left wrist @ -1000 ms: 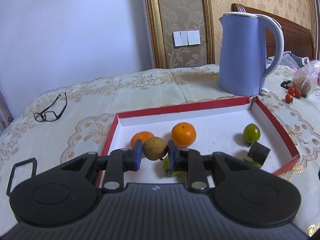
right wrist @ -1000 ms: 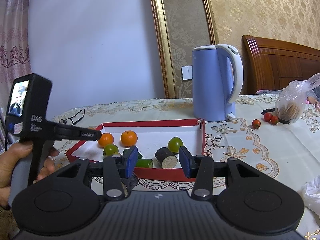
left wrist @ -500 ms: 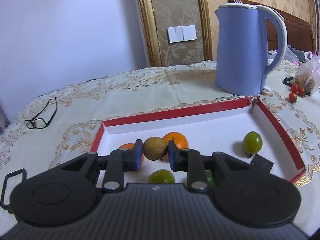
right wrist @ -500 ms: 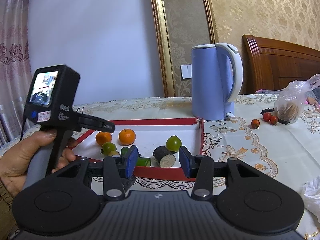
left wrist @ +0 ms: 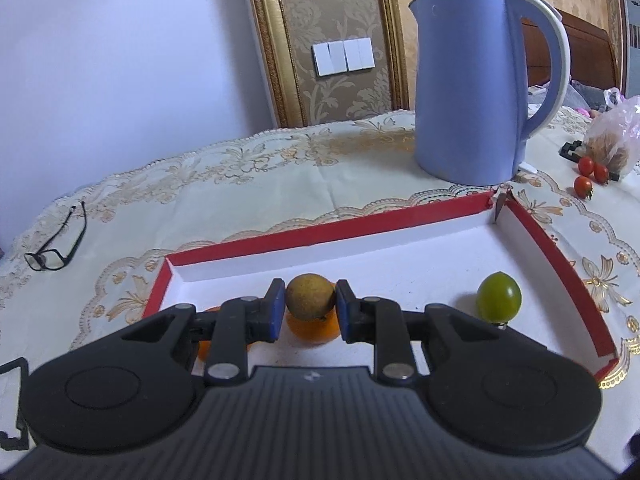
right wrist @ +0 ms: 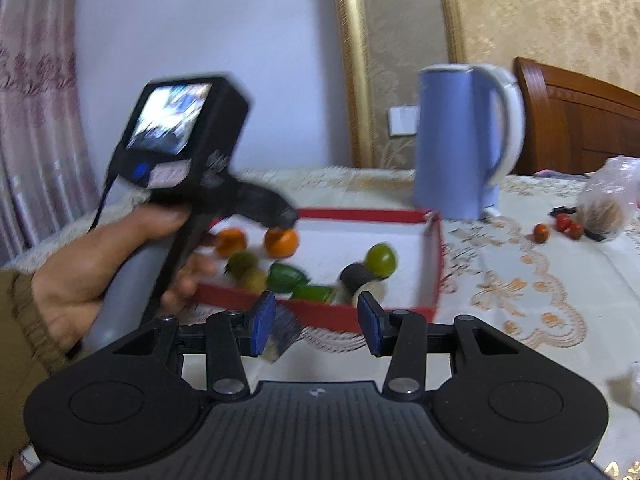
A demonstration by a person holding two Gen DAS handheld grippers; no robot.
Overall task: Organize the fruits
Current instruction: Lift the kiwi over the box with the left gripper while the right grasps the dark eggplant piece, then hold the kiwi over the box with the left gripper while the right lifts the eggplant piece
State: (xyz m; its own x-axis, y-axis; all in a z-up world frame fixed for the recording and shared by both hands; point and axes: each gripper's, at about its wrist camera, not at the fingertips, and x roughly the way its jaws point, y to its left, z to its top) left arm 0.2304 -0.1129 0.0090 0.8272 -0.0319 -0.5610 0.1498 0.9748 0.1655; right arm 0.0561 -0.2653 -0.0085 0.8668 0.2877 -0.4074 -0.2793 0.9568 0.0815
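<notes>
**Brown fruit carried over the tray; release pending**

Left wrist view. Left gripper (left wrist: 310, 307) has its blue pads clamped on both flanks of a small round brown fruit (left wrist: 310, 297), jaws drawn in close. The fruit is held above the white floor of the red-rimmed tray (left wrist: 552, 256), directly over an orange (left wrist: 314, 327); part of a second orange (left wrist: 208, 346) shows behind the left finger. A green fruit (left wrist: 499, 297) rests on the tray floor well to the right. Outside the tray: blue kettle (left wrist: 468, 92), glasses (left wrist: 56, 240), three cherry tomatoes (left wrist: 588, 174) near a plastic bag (left wrist: 614, 142).

Right wrist view (blurred). Right gripper (right wrist: 316, 322) stands partly open with nothing between the pads; a dark blurred object sits just behind its left pad, identity unclear. It hovers short of the tray's near wall. A hand (right wrist: 100, 276) holds the left gripper's handle, nose over the tray beside the oranges. Green pieces and a dark cut piece lie along the tray's near side.

Judgement: placing step in hand. Next move calls for lowering the brown fruit onto a bare patch of tray floor, not onto the orange, before letting the jaws part, or it may roll.
</notes>
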